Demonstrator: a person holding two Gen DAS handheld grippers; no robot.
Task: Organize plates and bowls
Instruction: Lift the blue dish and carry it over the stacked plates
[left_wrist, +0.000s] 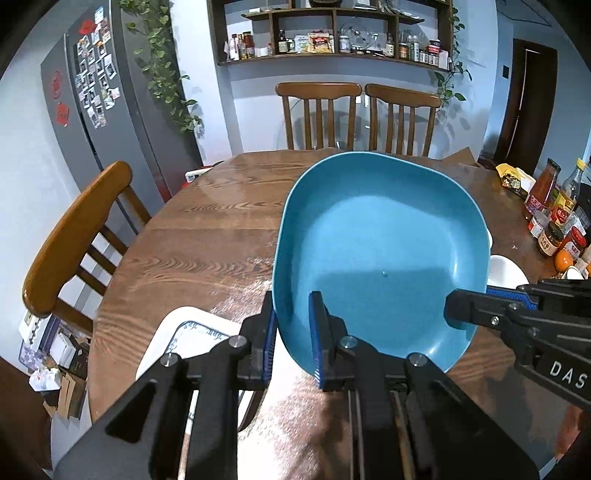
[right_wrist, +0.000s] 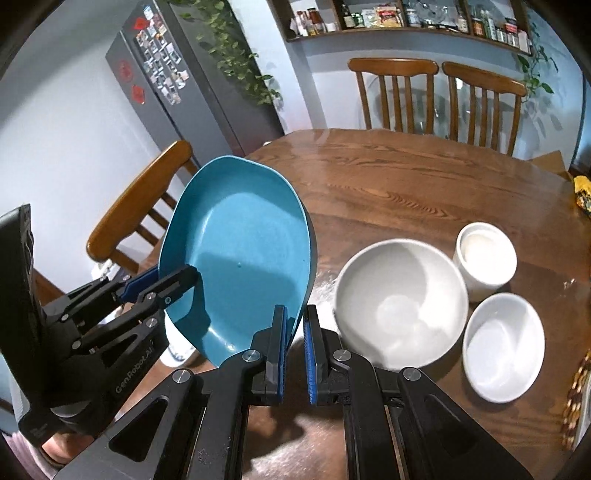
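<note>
A blue squarish plate (left_wrist: 380, 251) is held tilted above the wooden table (left_wrist: 207, 229). My left gripper (left_wrist: 293, 332) is shut on its near left rim. My right gripper (left_wrist: 472, 306) grips its right rim, coming in from the right. In the right wrist view the blue plate (right_wrist: 240, 251) stands on edge, my right gripper (right_wrist: 294, 339) pinches its lower rim and the left gripper (right_wrist: 162, 280) clamps its left edge. A large white bowl (right_wrist: 400, 302), a small white bowl (right_wrist: 504, 347) and a white cup (right_wrist: 485, 254) sit on the table to the right.
A white plate with a patterned border (left_wrist: 184, 343) lies at the table's near left edge. Jars, bottles and an orange (left_wrist: 554, 221) crowd the right edge. Wooden chairs (left_wrist: 321, 114) stand at the far side and one at the left (left_wrist: 74, 240).
</note>
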